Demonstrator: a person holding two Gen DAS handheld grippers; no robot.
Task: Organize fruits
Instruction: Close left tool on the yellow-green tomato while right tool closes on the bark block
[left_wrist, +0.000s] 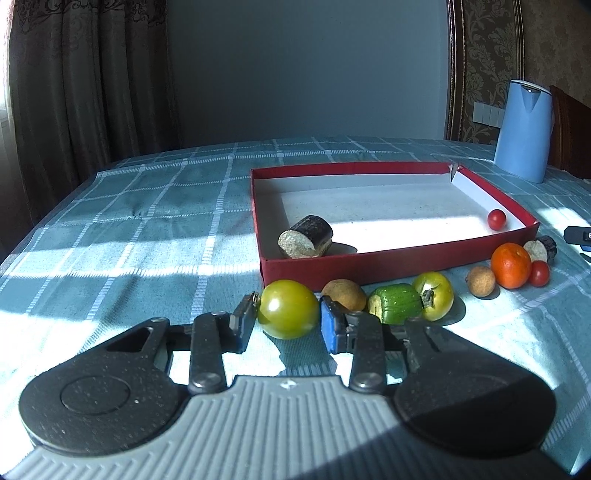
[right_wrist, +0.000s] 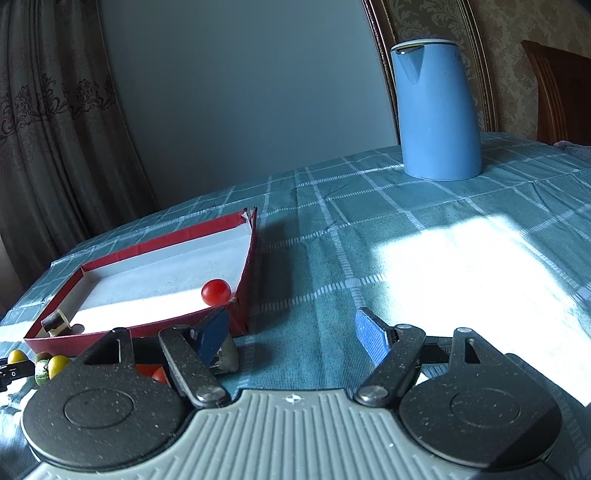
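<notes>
Green tomato (left_wrist: 288, 309): round, glossy, on the worktop (left_wrist: 147, 229) before the box.
Red box (left_wrist: 399, 254): open, white inside, holding a cherry tomato (left_wrist: 496, 219) and a dark cut piece (left_wrist: 306, 236).

Woven cloth, matt and checked, covered the table (left_wrist: 147, 206). The box (left_wrist: 399, 264) was red card outside and matt white paper inside. The green tomato (left_wrist: 288, 309) had smooth, glossy skin; the orange (left_wrist: 511, 265) was finely dimpled; the cut piece (left_wrist: 306, 236) showed a dark rind and a rough, grainy face. The left gripper (left_wrist: 288, 323) combined speckled black plastic, ribbed grey plastic, metal rivets and textured blue pads. The kettle (right_wrist: 437, 110) was matt blue plastic.
</notes>
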